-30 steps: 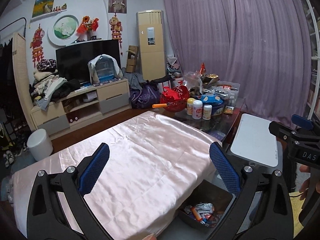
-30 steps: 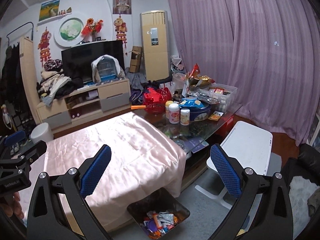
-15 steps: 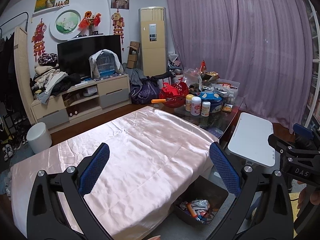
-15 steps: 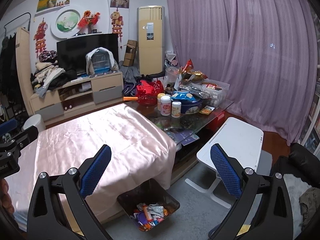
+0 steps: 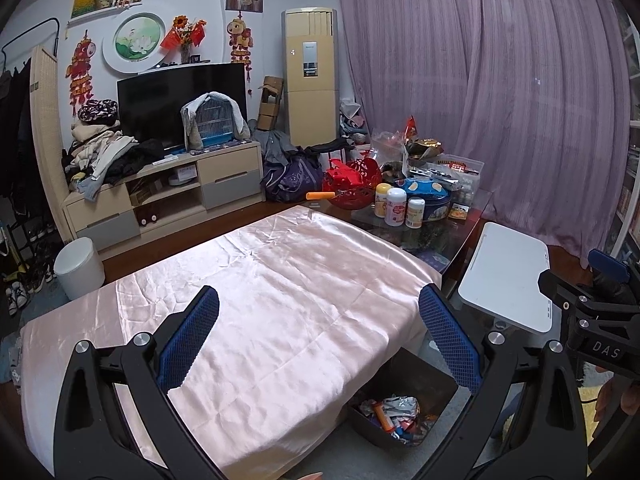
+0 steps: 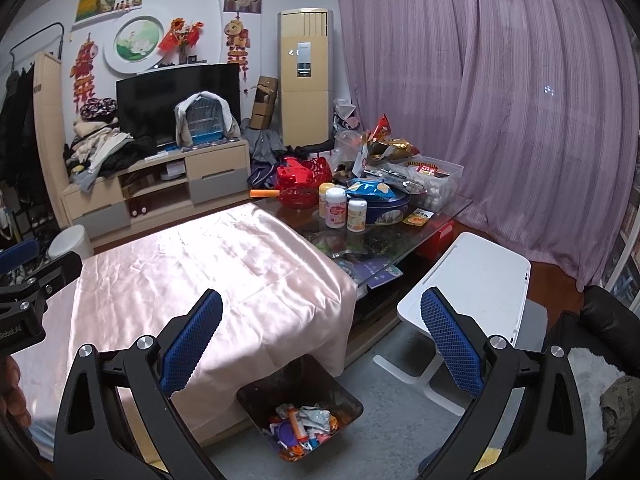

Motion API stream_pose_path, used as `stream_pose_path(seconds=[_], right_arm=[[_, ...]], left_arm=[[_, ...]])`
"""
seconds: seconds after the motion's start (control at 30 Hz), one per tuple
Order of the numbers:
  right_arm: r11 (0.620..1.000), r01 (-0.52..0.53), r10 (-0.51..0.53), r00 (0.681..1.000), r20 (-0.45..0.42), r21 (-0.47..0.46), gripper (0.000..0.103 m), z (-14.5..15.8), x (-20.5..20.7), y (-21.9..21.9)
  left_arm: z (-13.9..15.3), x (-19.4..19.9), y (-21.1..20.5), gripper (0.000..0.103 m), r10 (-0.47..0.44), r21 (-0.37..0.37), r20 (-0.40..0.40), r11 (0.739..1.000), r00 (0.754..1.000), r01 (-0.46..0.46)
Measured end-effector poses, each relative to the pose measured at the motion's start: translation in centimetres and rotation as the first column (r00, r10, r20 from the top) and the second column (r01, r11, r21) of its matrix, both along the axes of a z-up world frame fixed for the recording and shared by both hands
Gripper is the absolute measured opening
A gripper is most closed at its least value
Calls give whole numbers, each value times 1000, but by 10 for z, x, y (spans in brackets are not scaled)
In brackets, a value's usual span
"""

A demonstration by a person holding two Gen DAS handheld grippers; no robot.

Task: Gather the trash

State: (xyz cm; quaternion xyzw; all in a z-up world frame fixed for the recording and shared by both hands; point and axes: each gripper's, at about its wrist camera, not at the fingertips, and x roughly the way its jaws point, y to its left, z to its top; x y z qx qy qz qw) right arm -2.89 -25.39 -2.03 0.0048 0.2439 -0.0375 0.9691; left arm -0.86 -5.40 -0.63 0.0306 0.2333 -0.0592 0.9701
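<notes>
A dark bin [image 6: 300, 408] on the floor beside the cloth-covered table holds crumpled wrappers and other trash [image 6: 302, 426]; it also shows in the left wrist view as the bin [image 5: 404, 408]. My left gripper [image 5: 318, 338] hangs open above the pink cloth [image 5: 272, 304], nothing between its blue pads. My right gripper [image 6: 322, 340] is open too, held high over the cloth's edge and the bin. Each gripper shows at the edge of the other's view: the right gripper [image 5: 596, 320], the left gripper [image 6: 24, 296].
A glass coffee table [image 6: 440, 216] carries bottles, a blue tin, a red basket and snack bags. A white side table [image 6: 472, 288] stands right of the bin. A TV stand [image 5: 168, 196], a white pail [image 5: 78, 268] and purple curtains lie further back.
Both grippers have risen and drawn back a little, so the bin and table look lower and further away. Both stay open with nothing held.
</notes>
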Motion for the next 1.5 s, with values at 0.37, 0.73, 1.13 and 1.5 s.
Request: stream_pose_path(seconds=[0.37,0.73,1.13,1.5], right_arm=[[1000,-4,4,1000,-6,-4,100,0,2,2],[1000,-3,3,1000,-4,-4,100,0,3,4],[1000,-1,1,1000,-3,-3,100,1,5,4],[1000,-4,4,1000,-6,-6,100,0,8,4]], left_arm=[[3,-3,3,95,-2,0,6,1000,1000,2],[6,-4,5,95,2,-2,11,1000,1000,-2],[6,-4,4,95,4,-1,12,1000,1000,-4],[8,-2,11,95,5,2,6,1000,1000,-5]])
